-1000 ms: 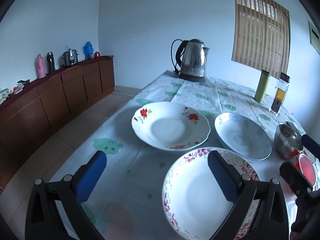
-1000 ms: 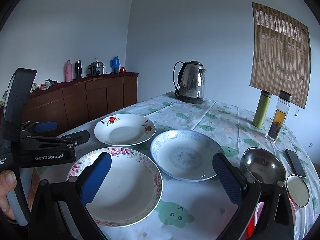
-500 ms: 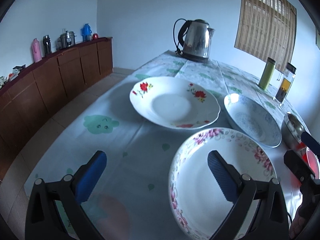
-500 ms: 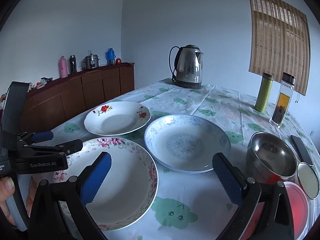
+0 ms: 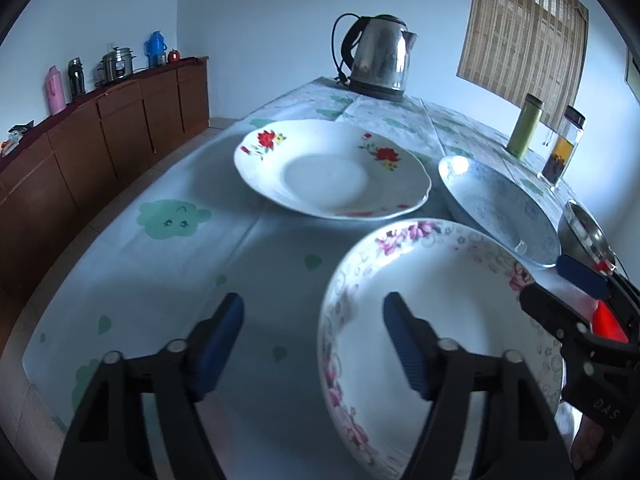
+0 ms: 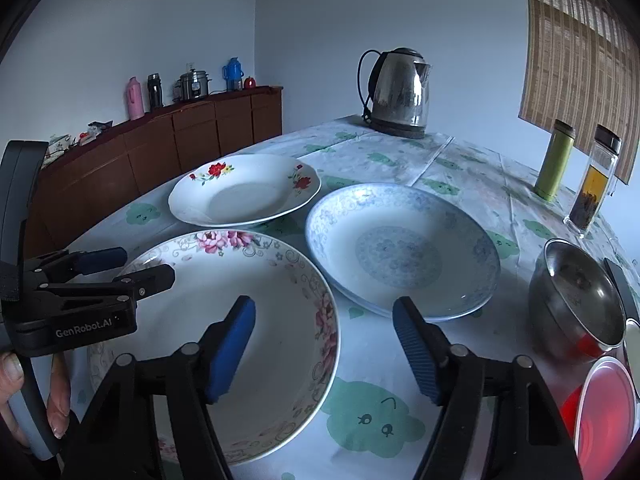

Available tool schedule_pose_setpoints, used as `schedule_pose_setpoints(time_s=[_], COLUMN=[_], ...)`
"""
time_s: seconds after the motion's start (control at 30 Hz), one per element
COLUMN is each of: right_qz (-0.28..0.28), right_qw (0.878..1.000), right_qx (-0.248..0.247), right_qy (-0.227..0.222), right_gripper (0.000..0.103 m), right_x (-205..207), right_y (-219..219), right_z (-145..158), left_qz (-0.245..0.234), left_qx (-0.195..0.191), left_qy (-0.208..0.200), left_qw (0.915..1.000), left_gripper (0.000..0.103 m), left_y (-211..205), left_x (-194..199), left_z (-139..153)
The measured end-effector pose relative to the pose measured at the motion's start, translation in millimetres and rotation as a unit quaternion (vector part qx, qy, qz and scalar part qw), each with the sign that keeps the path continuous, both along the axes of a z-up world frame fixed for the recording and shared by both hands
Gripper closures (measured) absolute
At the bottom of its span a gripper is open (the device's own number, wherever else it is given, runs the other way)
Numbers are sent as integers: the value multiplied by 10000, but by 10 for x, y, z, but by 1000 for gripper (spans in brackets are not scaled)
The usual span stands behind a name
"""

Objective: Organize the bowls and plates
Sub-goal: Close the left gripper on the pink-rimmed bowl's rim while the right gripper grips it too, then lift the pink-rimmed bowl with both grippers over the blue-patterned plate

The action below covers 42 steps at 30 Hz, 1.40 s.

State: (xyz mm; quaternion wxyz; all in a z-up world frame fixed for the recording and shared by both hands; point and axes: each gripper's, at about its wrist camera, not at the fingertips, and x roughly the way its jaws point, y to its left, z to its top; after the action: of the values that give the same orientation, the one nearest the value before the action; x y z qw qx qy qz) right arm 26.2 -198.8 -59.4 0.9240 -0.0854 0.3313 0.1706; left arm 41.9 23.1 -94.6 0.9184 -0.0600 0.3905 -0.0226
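Note:
Three deep plates sit on the table. A pink-flowered plate [image 5: 452, 304] [image 6: 276, 308] is nearest, a red-flowered plate [image 5: 332, 172] [image 6: 244, 192] behind it, a blue-patterned plate [image 5: 500, 208] [image 6: 404, 248] to the right. A steel bowl [image 6: 576, 304] [image 5: 588, 232] rests on a red bowl [image 6: 604, 404]. My left gripper [image 5: 314, 344] is open, straddling the pink-flowered plate's left rim. My right gripper [image 6: 324, 348] is open, astride that plate's right rim.
A steel kettle [image 6: 400, 92] stands at the table's far end. A green flask [image 6: 556, 164] and a glass bottle [image 6: 592, 192] stand at the right. A wooden sideboard [image 5: 80, 152] runs along the left wall. A green-patterned cloth [image 5: 168, 240] covers the table.
Both grippers have come lower and closer to the pink-flowered plate. Both jaws have narrowed but remain open.

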Motion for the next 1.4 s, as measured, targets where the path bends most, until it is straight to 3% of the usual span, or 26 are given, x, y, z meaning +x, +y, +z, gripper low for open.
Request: schedule_pose_setpoints(time_s=[0.07, 0.2, 0.3, 0.4, 0.67, 1.07, 1.4], right_qz=[62, 121, 229, 272, 204, 244, 181], right_qw=[9999, 9994, 9986, 9980, 9964, 9975, 9989], right_qx=[-52, -101, -157, -209, -127, -33, 99], right_qy=[124, 300, 445, 525, 813, 668, 412], right_gripper=[42, 50, 60, 61, 72, 81, 82], right_x=[28, 77, 100, 113, 216, 167, 117], right_y=[25, 49, 85, 102, 52, 47, -19], right_z=[-32, -80, -111, -139, -203, -158, -84], left_qz=[-55, -163, -253, -357, -355, -226, -226], left_qx=[1, 14, 11, 11, 108, 11, 55], left_qy=[48, 60, 49, 28, -4, -122, -412], left_qw=[10000, 9998, 9997, 9994, 9993, 9997, 9989], left_gripper=[51, 55, 61, 72, 71, 71, 72], left_y=[-21, -62, -84, -126, -142, -105, -145], left_x=[6, 10, 6, 8, 11, -6, -40], left_z=[-15, -34, -29, -25, -19, -14, 94])
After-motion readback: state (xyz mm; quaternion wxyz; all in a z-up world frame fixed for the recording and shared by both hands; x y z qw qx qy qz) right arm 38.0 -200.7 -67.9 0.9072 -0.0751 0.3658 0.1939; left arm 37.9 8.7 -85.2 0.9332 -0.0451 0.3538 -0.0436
